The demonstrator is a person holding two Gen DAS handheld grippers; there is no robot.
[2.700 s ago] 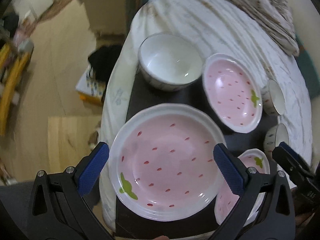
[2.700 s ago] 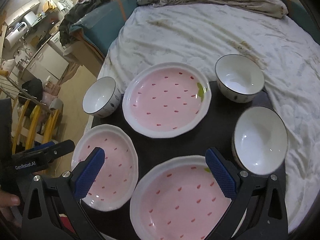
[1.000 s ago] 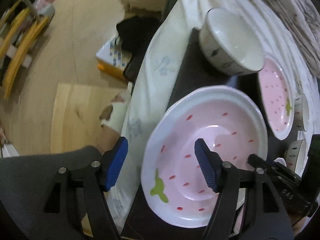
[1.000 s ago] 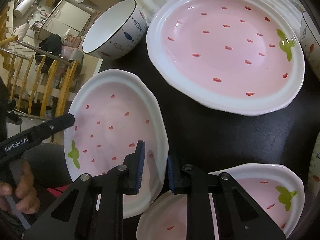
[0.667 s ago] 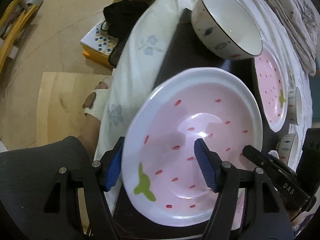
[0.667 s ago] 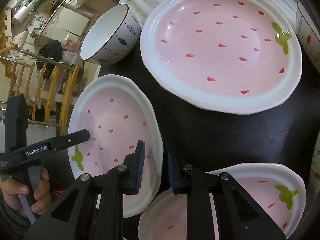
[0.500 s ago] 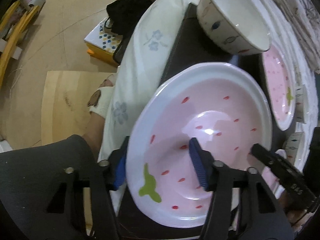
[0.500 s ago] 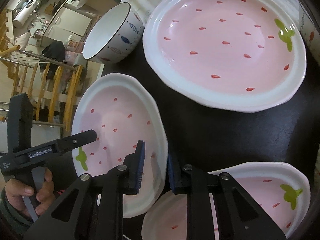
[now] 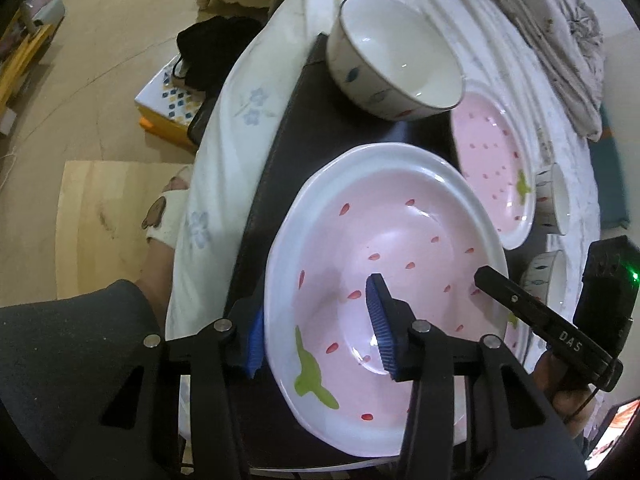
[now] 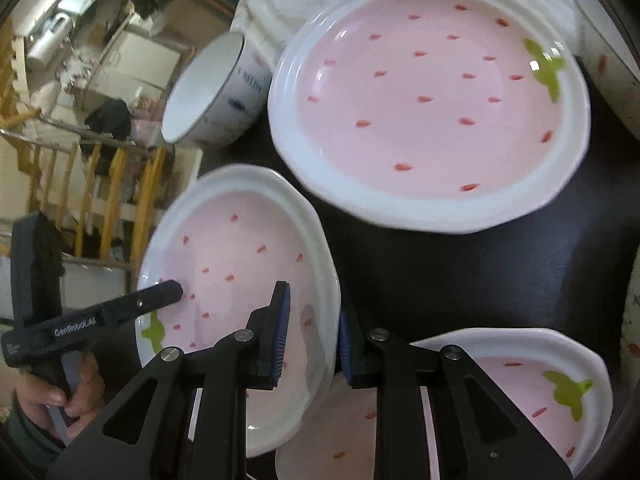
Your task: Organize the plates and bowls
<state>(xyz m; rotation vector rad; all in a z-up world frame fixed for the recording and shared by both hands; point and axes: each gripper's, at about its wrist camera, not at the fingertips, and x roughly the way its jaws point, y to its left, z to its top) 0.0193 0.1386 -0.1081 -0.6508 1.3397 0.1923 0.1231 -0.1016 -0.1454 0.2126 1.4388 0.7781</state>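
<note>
Both claws work on the same strawberry plate [image 9: 384, 248], a pink dish with red seeds, a green leaf and a white scalloped rim, tilted up off the dark tabletop [image 9: 280, 136] at its near-left corner.

The left claw [image 9: 318, 330] straddles the plate's near-left rim: 1 blue pad sits behind the outer edge, the other over the pink inside. Its jaws are closing with the rim between them, and the pads appear to be on it.

The right claw [image 10: 310, 334] straddles the opposite rim in the right wrist view, narrowly spread, 1 pad inside and 1 outside the white edge; whether both pads press the rim I cannot tell.

A second small strawberry plate [image 10: 500, 392] lies under the lifted one's edge. A larger strawberry plate [image 10: 432, 96] rests farther back, with a fish-patterned bowl [image 10: 216, 92] just beside it at the tabletop's edge. 2 more bowls [image 9: 556, 200] stand along the far side, by the white bedsheet [image 9: 240, 92].
</note>
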